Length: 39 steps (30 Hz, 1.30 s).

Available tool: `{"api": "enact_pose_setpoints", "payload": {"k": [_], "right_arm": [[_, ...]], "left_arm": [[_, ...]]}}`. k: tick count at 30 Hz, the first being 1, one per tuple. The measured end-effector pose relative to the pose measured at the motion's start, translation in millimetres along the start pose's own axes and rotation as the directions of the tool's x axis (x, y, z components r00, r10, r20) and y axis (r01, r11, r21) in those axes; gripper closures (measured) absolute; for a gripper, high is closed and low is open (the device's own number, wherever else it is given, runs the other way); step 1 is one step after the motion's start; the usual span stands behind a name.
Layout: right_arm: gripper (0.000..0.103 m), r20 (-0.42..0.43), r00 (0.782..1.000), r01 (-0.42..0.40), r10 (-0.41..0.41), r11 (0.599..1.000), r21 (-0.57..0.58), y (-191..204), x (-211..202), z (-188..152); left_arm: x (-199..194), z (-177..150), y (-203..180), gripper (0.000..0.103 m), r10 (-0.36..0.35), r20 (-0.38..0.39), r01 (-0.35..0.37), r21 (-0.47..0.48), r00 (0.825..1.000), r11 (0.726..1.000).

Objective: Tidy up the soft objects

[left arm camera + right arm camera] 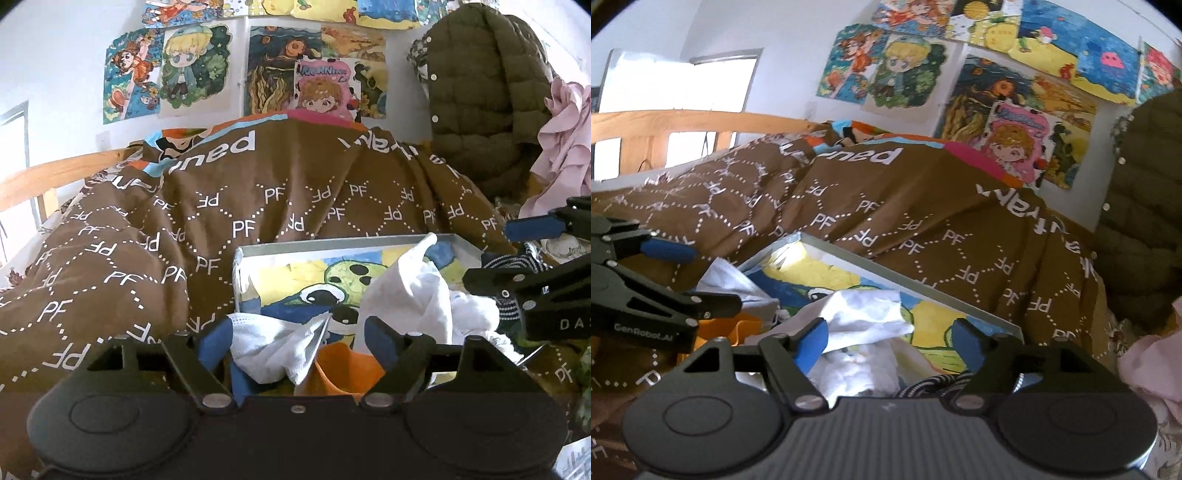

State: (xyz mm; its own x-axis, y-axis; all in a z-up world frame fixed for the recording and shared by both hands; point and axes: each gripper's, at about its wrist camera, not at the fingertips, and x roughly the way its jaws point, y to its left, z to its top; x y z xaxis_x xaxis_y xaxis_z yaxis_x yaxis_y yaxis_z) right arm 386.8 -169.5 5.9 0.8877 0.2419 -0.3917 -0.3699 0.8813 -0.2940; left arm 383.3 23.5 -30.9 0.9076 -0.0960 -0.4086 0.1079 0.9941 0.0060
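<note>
My left gripper is hanging released, its jaws spread around a white face mask without pinching it. My right gripper is likewise gaping over white cloths lying in the picture-lined tray on the brown bed quilt.

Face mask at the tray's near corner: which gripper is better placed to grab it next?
Left, probably. The face mask lies between the open left gripper pads, not pinched. The right gripper, also open, hovers over the white cloth instead.
</note>
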Motion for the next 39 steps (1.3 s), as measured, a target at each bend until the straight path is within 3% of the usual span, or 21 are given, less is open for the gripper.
{"api": "enact_pose_setpoints", "payload": {"k": [5, 10, 16, 26, 39], "right_arm": [[0.014, 0.023, 1.0, 0.019, -0.021, 0.998, 0.06, -11, -17, 3], [0.006, 0.041, 0.999, 0.022, -0.027, 0.992, 0.126, -24, -40, 7], [0.002, 0.051, 0.998, 0.026, -0.037, 0.981, 0.192, -36, -72, 12], [0.0, 0.101, 0.994, 0.017, -0.049, 0.957, 0.29, -49, -134, 19], [0.0, 0.181, 0.982, 0.001, -0.063, 0.946, 0.323, -50, -198, 30]], "left_arm": [[-9, 4, -1, 0.018, 0.002, 0.012, -0.002, -0.021, 1.0, 1.0], [-29, 14, -3, 0.008, 0.011, 0.053, -0.009, -0.035, 0.999, 0.999], [-63, 32, -9, 0.001, 0.014, 0.108, -0.007, -0.064, 0.994, 0.998], [-128, 56, -26, 0.001, 0.006, 0.189, 0.01, -0.088, 0.982, 0.996], [-197, 61, -42, 0.001, 0.023, 0.242, -0.001, -0.092, 0.97, 0.996]]}}
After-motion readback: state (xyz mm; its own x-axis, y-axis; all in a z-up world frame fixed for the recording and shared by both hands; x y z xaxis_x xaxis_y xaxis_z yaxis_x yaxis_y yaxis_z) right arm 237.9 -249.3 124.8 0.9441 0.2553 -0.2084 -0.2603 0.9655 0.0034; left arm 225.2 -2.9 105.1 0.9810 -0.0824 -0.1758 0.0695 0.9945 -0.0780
